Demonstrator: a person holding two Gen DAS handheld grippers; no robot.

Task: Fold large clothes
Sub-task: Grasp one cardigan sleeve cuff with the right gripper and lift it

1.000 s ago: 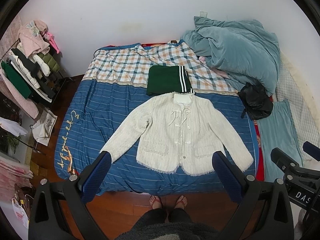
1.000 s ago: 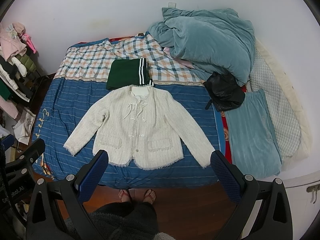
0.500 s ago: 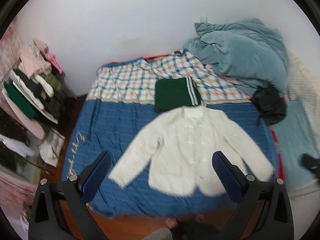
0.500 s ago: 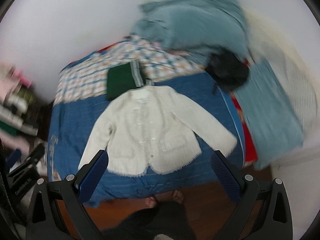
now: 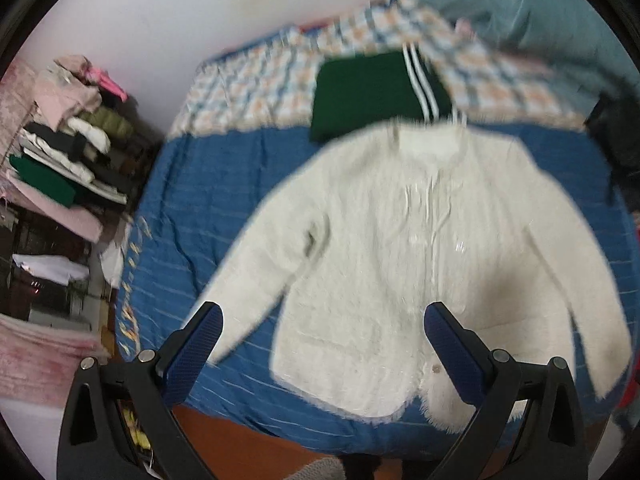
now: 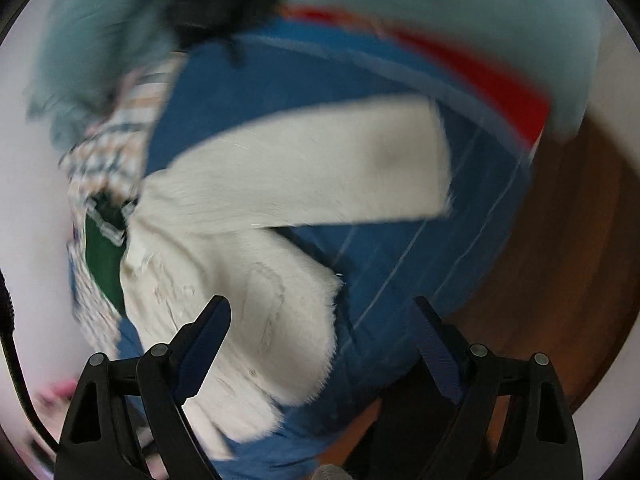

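A cream fuzzy cardigan [image 5: 412,252] lies spread flat, front up, on the blue striped bedspread [image 5: 208,200], sleeves out to both sides. My left gripper [image 5: 324,336] is open and empty, above the hem and the left sleeve. In the right wrist view the cardigan [image 6: 240,264] appears rotated, its right sleeve [image 6: 320,172] stretching toward the bed edge. My right gripper [image 6: 322,332] is open and empty, above the hem corner near that sleeve. Both views are motion-blurred.
A folded green garment with white stripes [image 5: 372,92] lies above the cardigan's collar. A teal quilt [image 5: 520,12] is heaped at the bed's far right. A rack of stacked clothes [image 5: 68,152] stands left of the bed. Wooden floor [image 6: 560,260] borders the bed.
Both grippers have moved down and closer to the cardigan. The right gripper has swung and rotated toward the right sleeve. Both stay open.
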